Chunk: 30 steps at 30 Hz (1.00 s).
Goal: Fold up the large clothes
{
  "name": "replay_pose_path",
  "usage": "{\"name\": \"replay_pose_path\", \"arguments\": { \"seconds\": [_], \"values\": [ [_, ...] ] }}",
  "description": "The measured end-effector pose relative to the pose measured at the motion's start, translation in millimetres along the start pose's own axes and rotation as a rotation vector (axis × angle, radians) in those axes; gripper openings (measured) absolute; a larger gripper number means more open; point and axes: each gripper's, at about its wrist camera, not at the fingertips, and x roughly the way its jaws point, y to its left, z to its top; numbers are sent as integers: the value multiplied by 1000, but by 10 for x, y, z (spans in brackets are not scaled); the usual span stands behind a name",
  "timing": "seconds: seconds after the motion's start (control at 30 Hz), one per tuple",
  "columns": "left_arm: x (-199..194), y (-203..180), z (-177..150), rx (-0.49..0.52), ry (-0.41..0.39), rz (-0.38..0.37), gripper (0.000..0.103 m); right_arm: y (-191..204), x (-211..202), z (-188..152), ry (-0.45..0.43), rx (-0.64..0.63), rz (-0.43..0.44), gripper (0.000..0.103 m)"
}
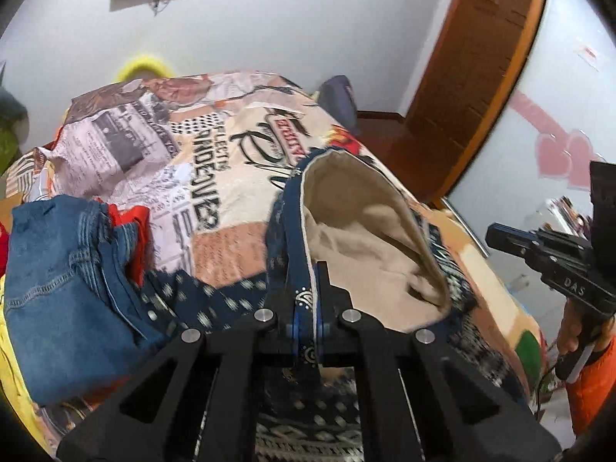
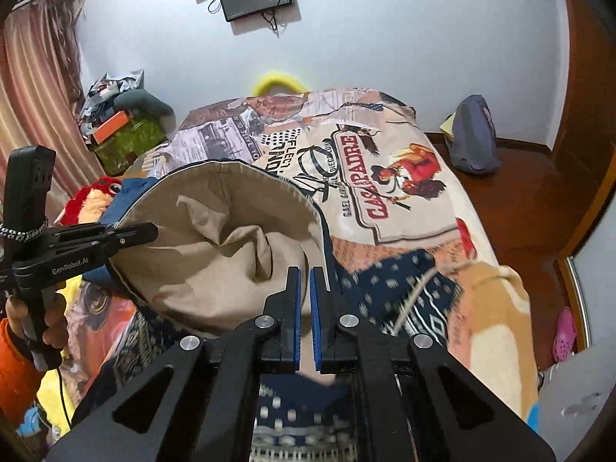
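A large dark blue patterned garment with a beige lining (image 1: pixel 369 238) is held up over the bed, its opening spread wide; it also shows in the right wrist view (image 2: pixel 215 238). My left gripper (image 1: pixel 306 281) is shut on the garment's blue hem. It appears at the left of the right wrist view (image 2: pixel 150 233), clamped on the garment's edge. My right gripper (image 2: pixel 304 281) has its blue pads nearly together on the garment's hem at the opening's near side. It shows at the right of the left wrist view (image 1: pixel 496 236).
The bed carries a printed blanket (image 2: pixel 385 177). Blue jeans (image 1: pixel 65 281) and red clothing (image 1: pixel 131 223) lie at its left. A grey backpack (image 2: pixel 473 138) stands on the wooden floor by the wall. A wooden door (image 1: pixel 477 57) is at the right. Boxes and clutter (image 2: pixel 123 127) are piled beside the curtain.
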Motion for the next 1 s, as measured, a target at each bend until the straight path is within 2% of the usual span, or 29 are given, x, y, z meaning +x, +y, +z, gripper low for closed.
{"name": "replay_pose_path", "arguments": {
  "seconds": [0.2,0.33,0.47,0.57,0.67,0.7,0.73,0.77,0.8,0.93,1.0],
  "values": [
    [-108,-208,-319,13,48,-45,5,45,-133,-218,31,-18,-9,4],
    [-70,-330,-650,42,119,-62,5,70,-218,-390,37,-11,-11,4],
    [21,-393,-955,87,190,-53,5,85,-241,-570,62,-26,-33,4],
    [129,-405,-1187,104,258,-6,5,78,-202,-692,102,-28,-41,4],
    [178,-384,-1282,105,292,28,11,43,-150,-828,148,-12,-48,5],
    [162,-376,-1258,96,295,29,19,26,-138,-864,160,-5,-53,5],
    [141,-362,-1231,88,295,30,27,17,-132,-903,171,2,-59,7],
    [101,-353,-1177,79,283,31,43,-1,-120,-943,182,10,-67,9],
    [54,-355,-1118,78,259,31,49,-25,-108,-977,192,19,-72,14],
    [-40,-368,-785,86,194,55,50,-83,-134,-1081,191,54,-139,42],
    [-20,-364,-627,84,174,67,52,-120,-150,-1092,178,66,-164,47]
  ]
}}
